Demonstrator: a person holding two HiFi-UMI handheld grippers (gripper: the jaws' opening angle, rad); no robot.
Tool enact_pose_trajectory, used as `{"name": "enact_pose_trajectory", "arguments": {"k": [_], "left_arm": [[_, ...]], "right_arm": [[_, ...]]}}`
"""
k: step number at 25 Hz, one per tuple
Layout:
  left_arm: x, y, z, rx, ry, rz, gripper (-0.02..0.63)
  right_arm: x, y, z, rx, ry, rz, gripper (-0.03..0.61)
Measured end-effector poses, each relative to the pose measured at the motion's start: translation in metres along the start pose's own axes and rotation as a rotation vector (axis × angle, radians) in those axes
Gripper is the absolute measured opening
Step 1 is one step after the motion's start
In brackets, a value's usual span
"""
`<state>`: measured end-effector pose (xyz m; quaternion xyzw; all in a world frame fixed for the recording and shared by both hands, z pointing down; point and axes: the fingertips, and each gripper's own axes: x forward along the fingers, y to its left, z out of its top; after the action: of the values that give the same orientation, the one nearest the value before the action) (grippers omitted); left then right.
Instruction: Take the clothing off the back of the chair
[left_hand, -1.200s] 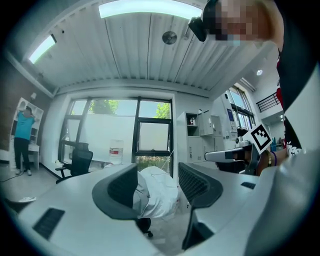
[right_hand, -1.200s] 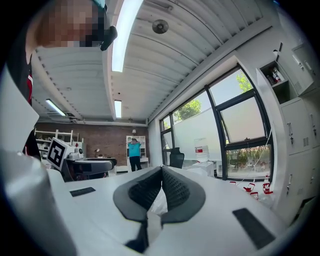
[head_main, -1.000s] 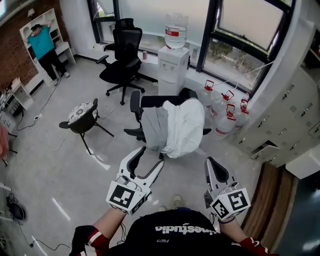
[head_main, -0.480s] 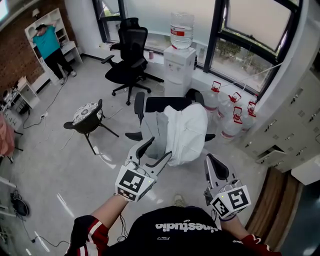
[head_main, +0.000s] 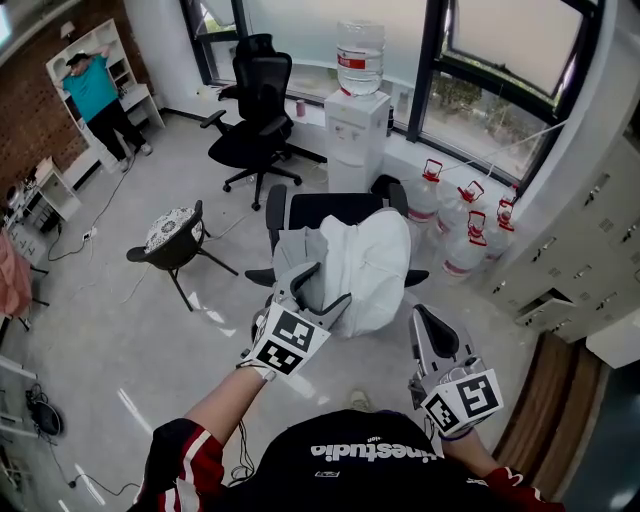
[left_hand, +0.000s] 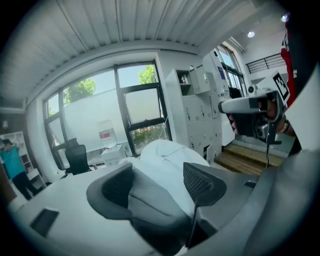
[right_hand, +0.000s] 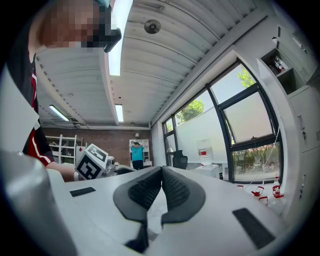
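Observation:
A white and grey garment (head_main: 355, 262) hangs over the back of a black office chair (head_main: 330, 208) in the head view. My left gripper (head_main: 318, 289) has its fingertips at the garment's grey left side. Its jaws are opening. In the left gripper view the left gripper (left_hand: 157, 187) stands wide, with the garment (left_hand: 165, 160) showing between and beyond the pads, not pressed. My right gripper (head_main: 424, 322) hangs back, below and to the right of the garment. The right gripper (right_hand: 161, 184) is shut with nothing between its pads.
A water dispenser (head_main: 357, 120) stands behind the chair, with water jugs (head_main: 450, 215) to its right. A second black office chair (head_main: 255, 110) and a low patterned seat (head_main: 172, 232) are at the left. Lockers (head_main: 590, 250) line the right wall. A person (head_main: 95, 95) stands far left.
My left gripper has gone forward and to the right, up to the garment's grey side, with its jaws spreading wider. The right gripper has barely shifted and stays shut.

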<state>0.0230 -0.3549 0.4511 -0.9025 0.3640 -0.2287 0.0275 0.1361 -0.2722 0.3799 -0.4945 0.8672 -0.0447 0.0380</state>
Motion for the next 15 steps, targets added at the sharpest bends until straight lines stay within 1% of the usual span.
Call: {"name": "enact_pose_trajectory", "arguments": {"k": [3,5,10,15], "left_arm": [[0.013,-0.002,-0.012,0.085,0.084,-0.013,0.298],[0.021,-0.003,-0.017,0.138,0.125,-0.019,0.298],[0.043,-0.013,-0.031,0.181,0.216,-0.055,0.298],[0.062,-0.011,-0.046,0.255,0.296,-0.021,0.298]], "right_arm": [[0.001,-0.004,-0.001,0.004,0.003,-0.002,0.014],[0.002,-0.007,-0.002,0.006,0.007,-0.006,0.014],[0.002,-0.014,-0.002,0.013,0.002,-0.014,0.014],[0.005,-0.023,-0.002,0.031,0.002,-0.021,0.014]]}}
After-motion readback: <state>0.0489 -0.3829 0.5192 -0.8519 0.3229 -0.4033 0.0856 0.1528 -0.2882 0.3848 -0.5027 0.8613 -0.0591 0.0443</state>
